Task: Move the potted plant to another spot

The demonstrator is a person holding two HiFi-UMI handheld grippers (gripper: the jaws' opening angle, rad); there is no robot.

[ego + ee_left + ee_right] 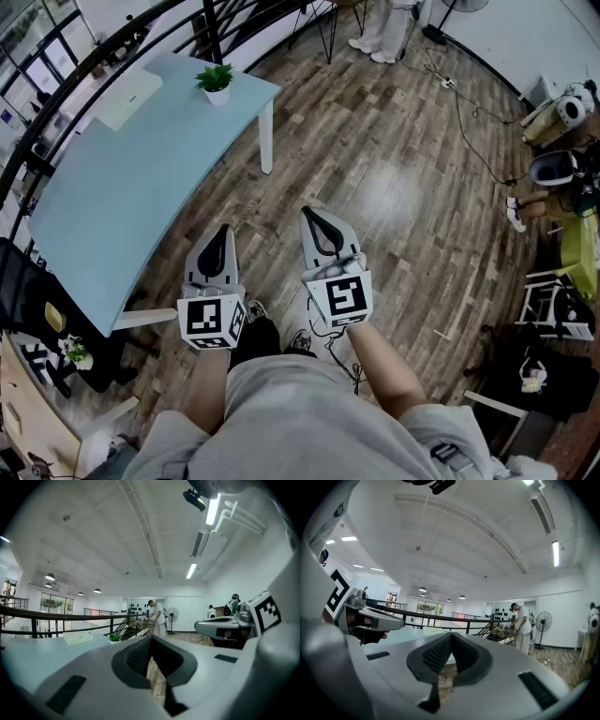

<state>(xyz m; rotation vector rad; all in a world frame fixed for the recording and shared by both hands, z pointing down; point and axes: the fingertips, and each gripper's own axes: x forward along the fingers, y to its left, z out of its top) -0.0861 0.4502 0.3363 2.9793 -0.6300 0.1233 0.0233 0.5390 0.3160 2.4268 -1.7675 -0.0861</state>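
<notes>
Approach stage: jaws of left gripper (222, 231) and right gripper (309, 214) are held together, empty. The potted plant (217, 81) at the desk's (131, 187) far corner must be reached and jaws parted.

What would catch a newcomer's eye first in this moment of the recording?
The left gripper and the right gripper fill the lower middle of the head view, side by side over the wooden floor, jaws shut on nothing. The small potted plant stands well away from them, near the far corner of the pale blue table at upper left.
</notes>
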